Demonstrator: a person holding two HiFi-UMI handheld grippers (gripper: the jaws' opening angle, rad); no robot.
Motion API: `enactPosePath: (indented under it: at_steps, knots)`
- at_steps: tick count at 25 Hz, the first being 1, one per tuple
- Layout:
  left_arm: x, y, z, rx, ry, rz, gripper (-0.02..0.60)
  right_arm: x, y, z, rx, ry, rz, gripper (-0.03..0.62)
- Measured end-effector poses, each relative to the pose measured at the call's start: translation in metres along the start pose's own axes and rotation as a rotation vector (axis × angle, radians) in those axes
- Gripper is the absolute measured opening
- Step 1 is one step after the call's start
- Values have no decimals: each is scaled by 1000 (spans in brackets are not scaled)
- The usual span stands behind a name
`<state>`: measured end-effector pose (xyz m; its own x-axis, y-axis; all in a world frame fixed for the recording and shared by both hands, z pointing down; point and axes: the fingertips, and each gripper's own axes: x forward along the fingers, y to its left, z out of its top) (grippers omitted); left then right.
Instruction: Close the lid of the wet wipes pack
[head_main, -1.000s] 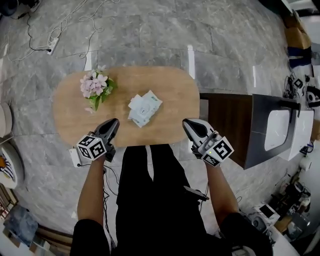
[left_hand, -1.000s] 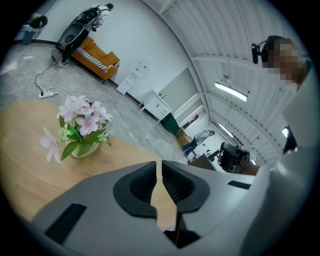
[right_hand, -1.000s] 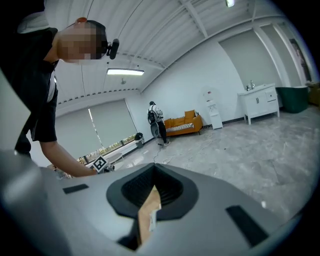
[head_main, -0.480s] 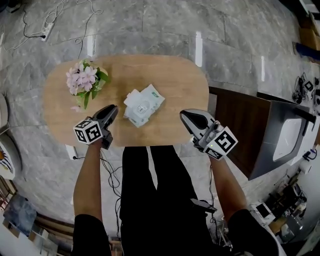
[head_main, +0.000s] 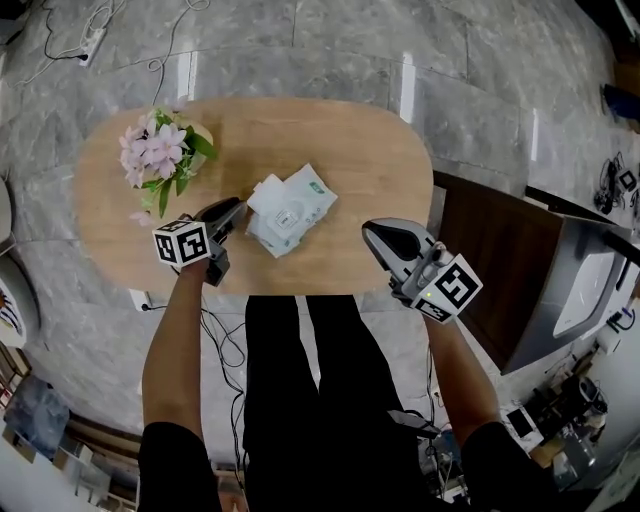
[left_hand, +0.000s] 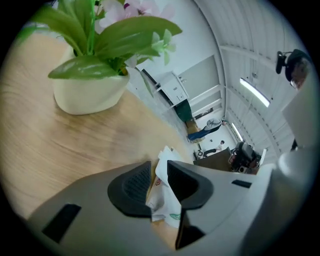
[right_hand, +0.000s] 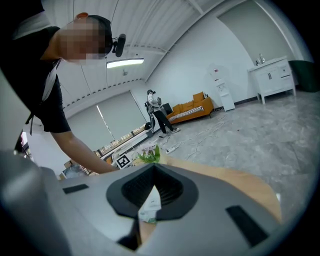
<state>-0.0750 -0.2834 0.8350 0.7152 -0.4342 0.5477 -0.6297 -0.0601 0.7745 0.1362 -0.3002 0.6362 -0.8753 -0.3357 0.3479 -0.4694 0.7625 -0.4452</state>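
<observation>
The wet wipes pack (head_main: 292, 212) is white with green print and lies at the middle of the oval wooden table (head_main: 330, 140); a white flap stands up at its left end. My left gripper (head_main: 234, 209) sits just left of the pack, pointing at it, its jaws opening with nothing pressed between them. In the left gripper view, the pack (left_hand: 161, 197) shows through the gap of the left gripper (left_hand: 159, 170). My right gripper (head_main: 369, 229) hovers over the table's near right edge, apart from the pack, its jaws together. The right gripper view shows the pack (right_hand: 149, 207) beyond the right gripper (right_hand: 152, 172).
A pale pot of pink flowers and green leaves (head_main: 155, 155) stands at the table's left end, close behind my left gripper; it fills the upper left (left_hand: 90, 90) of that gripper's view. A dark cabinet (head_main: 490, 250) stands to the right of the table. Cables lie on the grey floor.
Both grippers have sunk toward the table. The left one has moved closer to the pack and its jaws have parted. The right one stays shut.
</observation>
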Motion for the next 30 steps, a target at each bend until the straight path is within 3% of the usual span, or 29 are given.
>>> enactPosePath:
  at_steps: [3, 7, 19, 30]
  knots:
    - [9, 0, -3, -33, 23, -25, 98, 3, -6, -4, 9, 2, -5, 9]
    - [18, -3, -8, -21, 69, -33, 84, 4, -12, -6, 19, -5, -16, 9]
    - [10, -11, -4, -21, 30, -47, 41, 1, -19, -4, 32, -22, -49, 9]
    - [-6, -53, -19, 68, 36, -109, 38, -4, -15, -1, 34, -43, -53, 9]
